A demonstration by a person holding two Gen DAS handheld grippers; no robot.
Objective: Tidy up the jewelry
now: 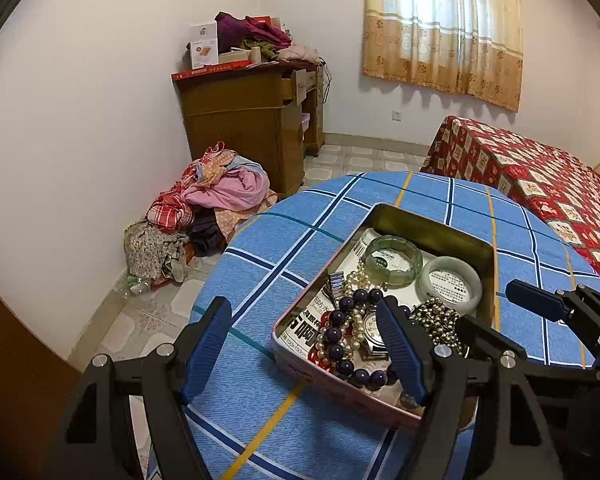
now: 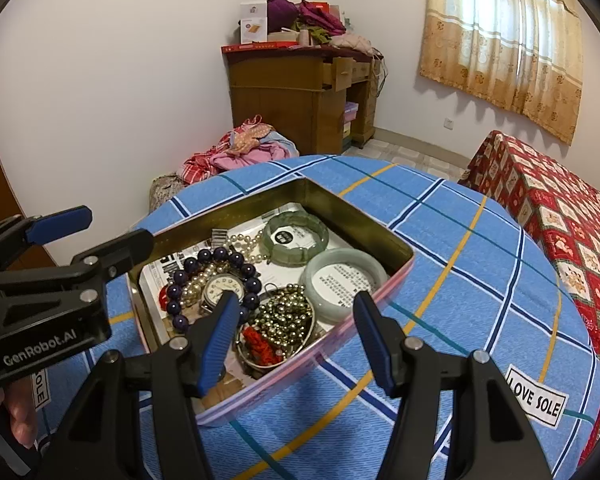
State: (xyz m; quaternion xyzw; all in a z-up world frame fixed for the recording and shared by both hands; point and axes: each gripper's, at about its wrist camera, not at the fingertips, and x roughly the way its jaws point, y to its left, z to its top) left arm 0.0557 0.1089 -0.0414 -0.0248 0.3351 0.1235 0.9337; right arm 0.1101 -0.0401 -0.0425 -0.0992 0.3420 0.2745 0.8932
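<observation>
An open tin (image 1: 432, 220) (image 2: 356, 204), pink outside and gold inside, sits on a table with a blue plaid cloth (image 1: 284, 248) (image 2: 460, 264). Inside lie a green segmented bracelet (image 1: 394, 278) (image 2: 300, 259), a pale jade bangle (image 1: 452, 263) (image 2: 342, 254), a dark purple bead bracelet (image 1: 334, 336) (image 2: 174, 292), a watch (image 1: 372, 330) (image 2: 222, 286), pearls (image 1: 362, 278) (image 2: 252, 246) and a heap of brass beads (image 1: 440, 318) (image 2: 284, 314). My left gripper (image 1: 300, 308) (image 2: 118, 226) hangs open over the tin's left corner. My right gripper (image 2: 296, 300) (image 1: 484, 304) is open above the tin's near side, holding nothing.
A bed with a red patterned cover (image 1: 540, 184) (image 2: 560, 208) stands to the right of the table. A wooden desk (image 1: 252, 120) piled with boxes and clothes is at the far wall, with a heap of clothes (image 1: 212, 200) on the floor. A hand (image 2: 20, 412) holds the left gripper.
</observation>
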